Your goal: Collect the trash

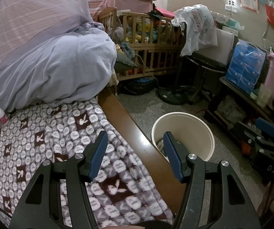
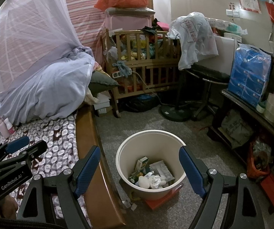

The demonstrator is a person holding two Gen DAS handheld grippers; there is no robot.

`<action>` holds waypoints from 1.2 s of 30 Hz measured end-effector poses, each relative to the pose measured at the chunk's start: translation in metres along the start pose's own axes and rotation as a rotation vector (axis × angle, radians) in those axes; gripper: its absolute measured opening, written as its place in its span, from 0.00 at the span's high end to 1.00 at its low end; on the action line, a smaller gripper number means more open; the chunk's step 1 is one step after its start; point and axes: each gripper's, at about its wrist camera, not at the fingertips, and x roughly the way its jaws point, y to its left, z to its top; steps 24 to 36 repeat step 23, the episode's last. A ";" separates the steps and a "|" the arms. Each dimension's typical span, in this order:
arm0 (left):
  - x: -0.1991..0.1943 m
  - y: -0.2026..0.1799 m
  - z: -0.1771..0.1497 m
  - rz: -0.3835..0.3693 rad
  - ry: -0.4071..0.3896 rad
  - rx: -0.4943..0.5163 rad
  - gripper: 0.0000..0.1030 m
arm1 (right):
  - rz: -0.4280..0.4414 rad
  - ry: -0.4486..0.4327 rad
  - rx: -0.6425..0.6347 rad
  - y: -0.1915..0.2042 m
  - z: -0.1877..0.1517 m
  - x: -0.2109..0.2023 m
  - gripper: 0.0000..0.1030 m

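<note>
A cream waste bin (image 2: 121, 152) stands on the grey floor beside the bed; it also shows in the left wrist view (image 1: 194, 126). It holds crumpled tissues (image 2: 152, 181) and small cartons (image 2: 142, 162). My right gripper (image 2: 139, 166) is open and empty, hovering above the bin. My left gripper (image 1: 135, 152) is open and empty over the bed's edge, left of the bin; it appears at the left of the right wrist view (image 2: 22, 147). Two small pink bottles (image 2: 4, 126) stand on the patterned blanket (image 1: 41, 143). Small scraps (image 2: 129, 205) lie on the floor by the bin's base.
The wooden bed frame (image 2: 87, 139) runs between blanket and floor. A lilac duvet (image 1: 56, 66) is heaped under a mosquito net. A wooden crib (image 2: 142, 66), a fan stand (image 2: 175, 112), a stool and a low dark shelf (image 2: 251, 114) with blue packs line the far side.
</note>
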 end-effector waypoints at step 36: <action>0.003 0.020 -0.005 -0.028 0.033 -0.007 0.43 | 0.006 0.031 -0.023 0.005 -0.006 0.006 0.20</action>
